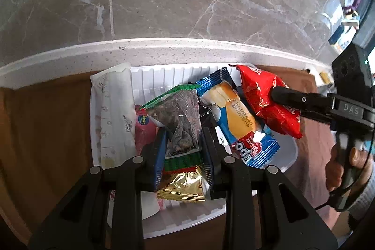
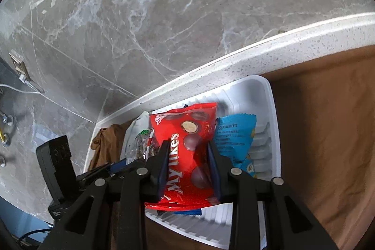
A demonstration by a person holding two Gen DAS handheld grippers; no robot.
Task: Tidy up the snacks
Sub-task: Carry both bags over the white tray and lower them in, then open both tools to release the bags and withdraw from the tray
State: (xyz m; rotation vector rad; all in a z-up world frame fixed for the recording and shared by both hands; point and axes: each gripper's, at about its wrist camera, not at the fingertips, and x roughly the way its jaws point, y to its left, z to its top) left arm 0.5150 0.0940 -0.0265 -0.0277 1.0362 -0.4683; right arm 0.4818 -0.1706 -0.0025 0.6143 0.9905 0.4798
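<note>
A white ribbed tray [image 1: 164,70] [image 2: 269,95] holds several snack packets. My left gripper [image 1: 184,132] is shut on a clear packet with green edges and dark contents [image 1: 180,109], held over the tray's middle. My right gripper [image 2: 188,144] is shut on a red Mylikes chocolate bag [image 2: 185,123], which hangs over the tray. In the left wrist view that red bag [image 1: 255,86] sits crumpled in the right gripper [image 1: 275,93] at the tray's far right corner. The left gripper [image 2: 117,165] shows at the lower left of the right wrist view.
In the tray lie a blue Tipo cake packet [image 1: 236,118], a long white packet [image 1: 114,109], a pink packet [image 1: 143,130], a gold packet [image 1: 181,186] and a light blue packet [image 2: 234,135]. Brown cloth [image 1: 46,121] lies under the tray. A white speckled ledge [image 1: 164,48] runs behind it. A hand [image 1: 337,170] holds the right gripper's handle.
</note>
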